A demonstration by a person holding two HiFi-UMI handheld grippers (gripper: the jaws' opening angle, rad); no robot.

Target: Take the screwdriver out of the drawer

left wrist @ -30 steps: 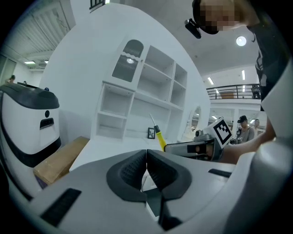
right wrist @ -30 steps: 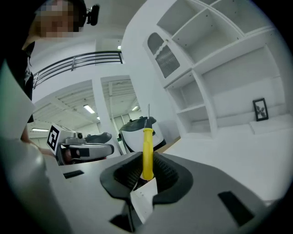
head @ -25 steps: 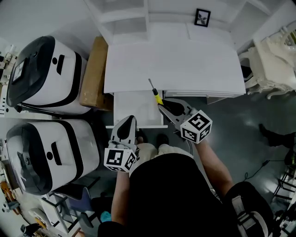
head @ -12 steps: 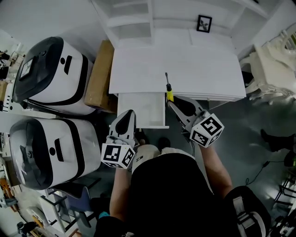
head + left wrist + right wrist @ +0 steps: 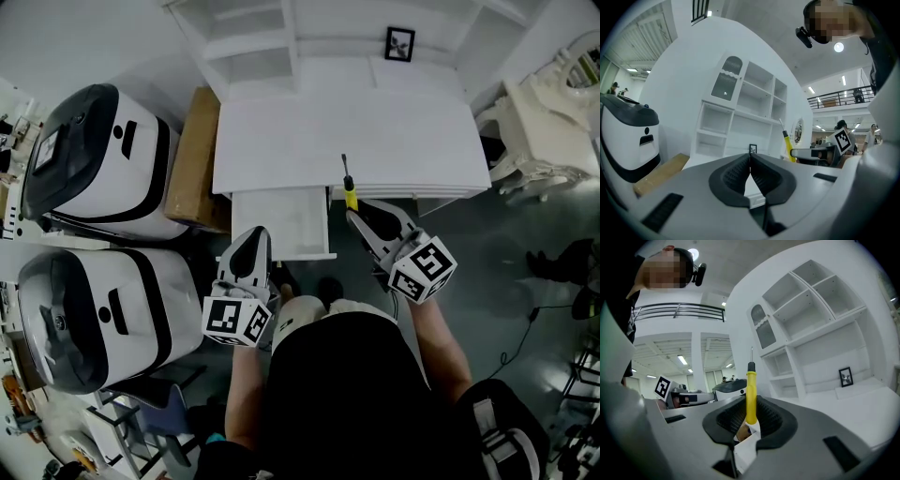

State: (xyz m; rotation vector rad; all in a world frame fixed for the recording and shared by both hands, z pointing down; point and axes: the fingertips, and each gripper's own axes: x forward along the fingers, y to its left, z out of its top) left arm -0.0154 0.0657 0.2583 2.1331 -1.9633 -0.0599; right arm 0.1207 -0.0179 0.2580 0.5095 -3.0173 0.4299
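Head view: our right claw (image 5: 357,217) pinches the screwdriver (image 5: 350,194) by its yellow handle, shaft pointing away for control, just right of the open drawer (image 5: 281,221). Our left claw (image 5: 253,242), pressed together and empty, idles before that drawer.

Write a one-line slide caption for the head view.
Right tongs hold a yellow-handled screwdriver above the white desk edge; left tongs, shut and empty, hover beside the open drawer.
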